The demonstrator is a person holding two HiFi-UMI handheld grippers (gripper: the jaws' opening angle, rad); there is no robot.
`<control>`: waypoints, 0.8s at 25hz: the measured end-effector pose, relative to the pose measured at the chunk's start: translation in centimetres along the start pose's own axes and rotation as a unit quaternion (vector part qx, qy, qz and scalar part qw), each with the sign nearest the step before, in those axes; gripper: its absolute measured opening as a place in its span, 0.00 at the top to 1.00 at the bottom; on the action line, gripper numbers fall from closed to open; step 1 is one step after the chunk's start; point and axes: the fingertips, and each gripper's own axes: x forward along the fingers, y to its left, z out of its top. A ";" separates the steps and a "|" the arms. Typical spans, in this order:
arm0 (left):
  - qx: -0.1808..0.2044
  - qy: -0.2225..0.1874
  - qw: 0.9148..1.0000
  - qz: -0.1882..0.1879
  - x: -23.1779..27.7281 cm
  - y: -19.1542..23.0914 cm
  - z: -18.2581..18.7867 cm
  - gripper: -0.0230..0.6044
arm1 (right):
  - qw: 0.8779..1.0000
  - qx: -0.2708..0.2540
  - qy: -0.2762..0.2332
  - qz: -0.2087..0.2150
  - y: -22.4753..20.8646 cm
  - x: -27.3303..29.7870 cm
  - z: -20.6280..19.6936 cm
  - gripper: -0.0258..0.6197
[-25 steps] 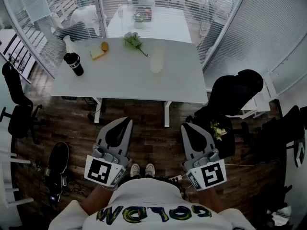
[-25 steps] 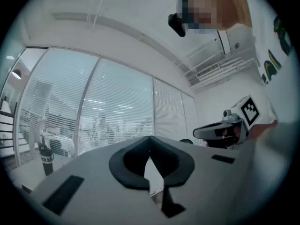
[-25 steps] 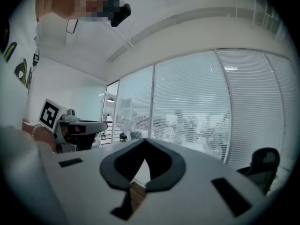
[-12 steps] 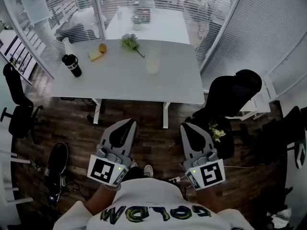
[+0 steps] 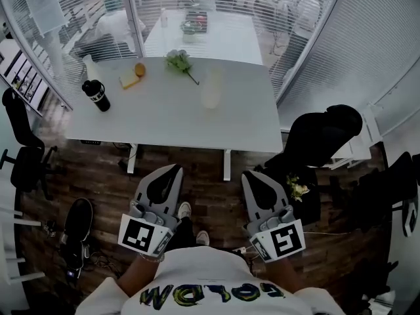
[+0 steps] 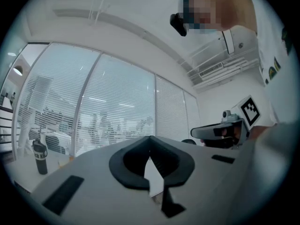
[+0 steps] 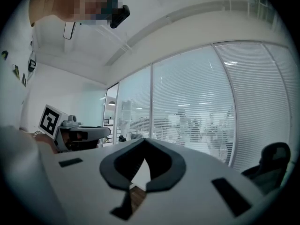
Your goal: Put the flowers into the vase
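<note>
1. Flowers (image 5: 180,60): lying on the far side of the white table (image 5: 164,120), stem end near the translucent vase (image 5: 210,90).
2. Left gripper (image 5: 174,169): jaws closed together, empty, well short of the table.
3. Right gripper (image 5: 253,174): jaws closed together, empty, beside the left.

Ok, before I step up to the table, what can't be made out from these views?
The vase: head view, pale against the white table, too small to tell what is inside.
The flowers: head view, too small to count stems.
Left gripper view: its own jaws block the flowers and vase; only the black bottle shows.
Right gripper view: its jaws block the flowers and vase too.
</note>
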 end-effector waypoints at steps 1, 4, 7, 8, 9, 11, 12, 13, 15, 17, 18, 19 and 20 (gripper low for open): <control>-0.001 0.000 1.000 -0.001 0.4 0.6 0.0 0.95 | 1.000 0.001 0.000 0.000 -0.1 0.7 0.0 0.94; -0.004 0.000 1.000 -0.006 1.8 2.9 -0.1 0.94 | 1.000 0.001 0.002 -0.003 -0.4 3.4 0.1 0.94; -0.004 -0.003 1.000 -0.018 3.5 5.3 -0.1 0.95 | 1.000 -0.004 0.003 -0.009 -0.8 6.5 0.3 0.94; -0.004 -0.002 1.000 -0.021 4.0 6.2 -0.1 0.95 | 1.000 -0.005 0.003 -0.011 -0.9 7.6 0.4 0.94; -0.005 -0.001 1.000 -0.023 4.5 7.1 -0.1 0.95 | 1.000 -0.005 0.002 -0.013 -0.9 8.6 0.6 0.94; -0.007 0.002 1.000 -0.027 5.4 9.2 0.1 0.95 | 1.000 -0.007 0.000 -0.016 -0.9 10.7 1.1 0.94; -0.008 0.003 1.000 -0.029 5.7 10.2 0.1 0.95 | 1.000 -0.010 0.000 -0.018 -0.8 11.7 1.3 0.94; -0.008 0.003 1.000 -0.030 6.0 11.3 0.2 0.95 | 1.000 -0.013 0.000 -0.019 -0.7 12.8 1.4 0.94; -0.008 0.002 0.999 -0.031 6.5 13.3 0.3 0.95 | 1.000 -0.015 0.002 -0.022 -0.4 14.7 1.5 0.94; -0.010 0.001 0.999 -0.035 6.9 15.2 0.2 0.95 | 1.000 -0.014 0.003 -0.025 -0.2 16.5 1.4 0.94; -0.012 0.002 0.999 -0.037 7.1 16.1 0.2 0.94 | 1.000 -0.012 0.004 -0.026 0.0 17.4 1.3 0.94; -0.014 0.002 0.999 -0.039 7.2 16.9 0.2 0.95 | 1.000 -0.009 0.005 -0.027 0.2 18.3 1.3 0.94; -0.016 0.003 0.999 -0.041 7.3 17.6 0.1 0.95 | 1.000 -0.007 0.005 -0.028 0.4 19.0 1.3 0.94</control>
